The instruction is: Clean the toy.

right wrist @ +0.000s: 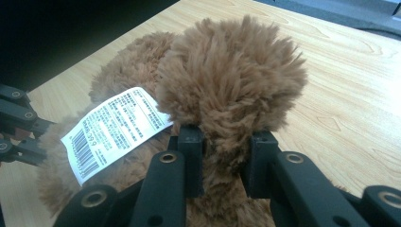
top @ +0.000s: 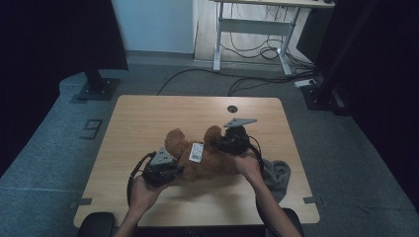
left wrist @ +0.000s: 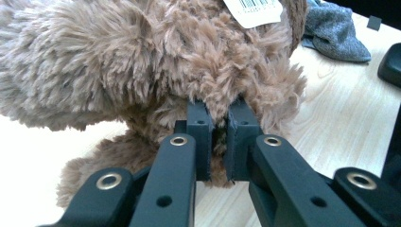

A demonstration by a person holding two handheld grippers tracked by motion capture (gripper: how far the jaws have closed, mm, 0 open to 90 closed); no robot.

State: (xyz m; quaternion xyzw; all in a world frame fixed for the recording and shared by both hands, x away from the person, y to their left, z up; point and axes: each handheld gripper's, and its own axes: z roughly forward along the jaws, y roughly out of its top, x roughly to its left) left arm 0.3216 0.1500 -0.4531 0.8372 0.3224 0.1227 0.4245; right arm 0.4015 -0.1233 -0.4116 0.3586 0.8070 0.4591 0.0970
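A brown plush bear (top: pixel 197 158) lies across the middle of the wooden table (top: pixel 148 118), with a white barcode label (top: pixel 196 152) on its back. My left gripper (top: pixel 170 173) is at the bear's near left end; in the left gripper view it (left wrist: pixel 218 137) is shut on a tuft of the bear's (left wrist: pixel 142 61) fur. My right gripper (top: pixel 225 143) is at the far right end of the bear. In the right gripper view it (right wrist: pixel 226 151) is shut on a fluffy limb (right wrist: pixel 231 80), beside the label (right wrist: pixel 113 130).
A grey cloth (top: pixel 276 173) lies on the table's right side behind my right hand; the cloth (left wrist: pixel 333 33) is also past the bear in the left gripper view. A small round hole (top: pixel 231 108) sits near the table's far edge. A desk and cables stand beyond.
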